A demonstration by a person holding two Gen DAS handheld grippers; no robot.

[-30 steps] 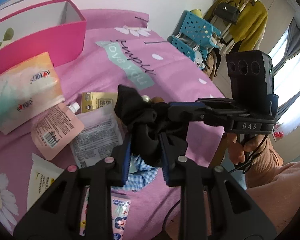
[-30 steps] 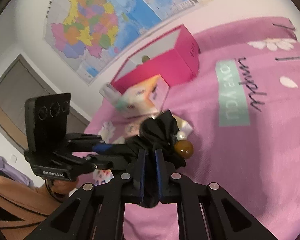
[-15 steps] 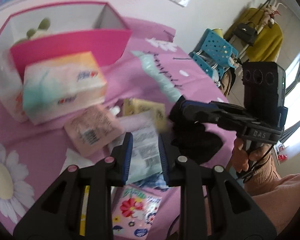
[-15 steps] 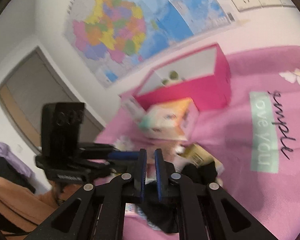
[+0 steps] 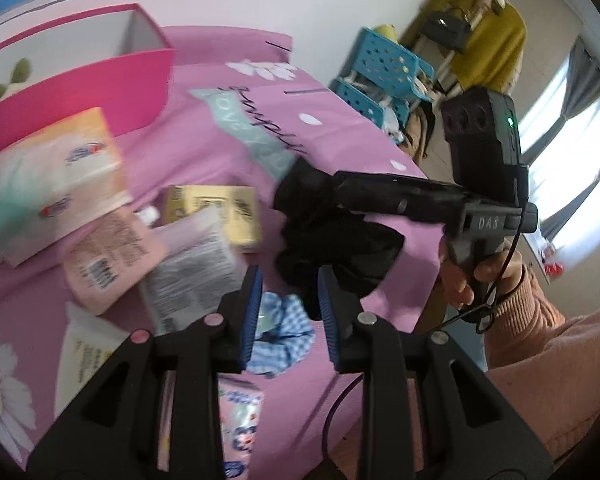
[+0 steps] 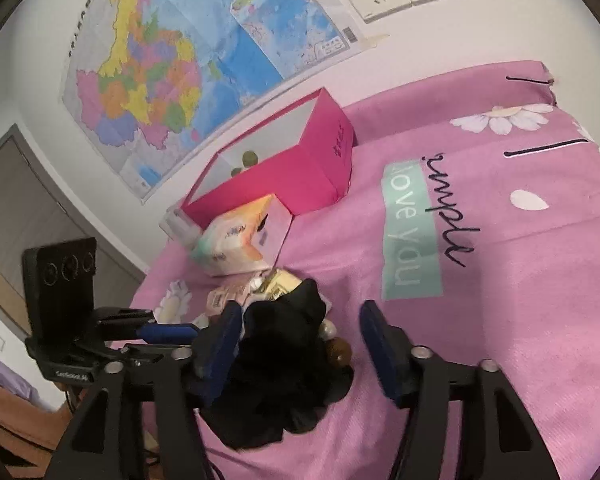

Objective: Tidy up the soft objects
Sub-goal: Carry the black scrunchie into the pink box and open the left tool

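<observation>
"love you" on bedsheet (image 6: pixel 412 236)

Left wrist: close above the bed (image 5: pixel 340 128), facing its far corner. Right wrist: low, facing the wall. Shared: pink box (image 5: pixel 100 80) (image 6: pixel 300 168), black scrunchie (image 5: pixel 332 248) (image 6: pixel 284 368).

So the soft stuff is all spread over the pink bed cover (image 6: pixel 500 320). The black scrunchie (image 6: pixel 288 376) is a crumpled heap lying on the cover, with a brown bead and a pale one at its edge. Just beside it there's a blue-and-white gingham scrunchie (image 5: pixel 284 336), bunched up. Further back a tissue pack (image 5: pixel 56 176), pastel orange and green, sits tilted against the open pink box (image 6: pixel 300 168), which stands upright with something green inside. Between them are a pink spouted pouch (image 5: pixel 108 256), a clear-ish packet (image 5: pixel 192 264) and a yellow packet (image 5: pixel 216 212), overlapping each other.
</observation>
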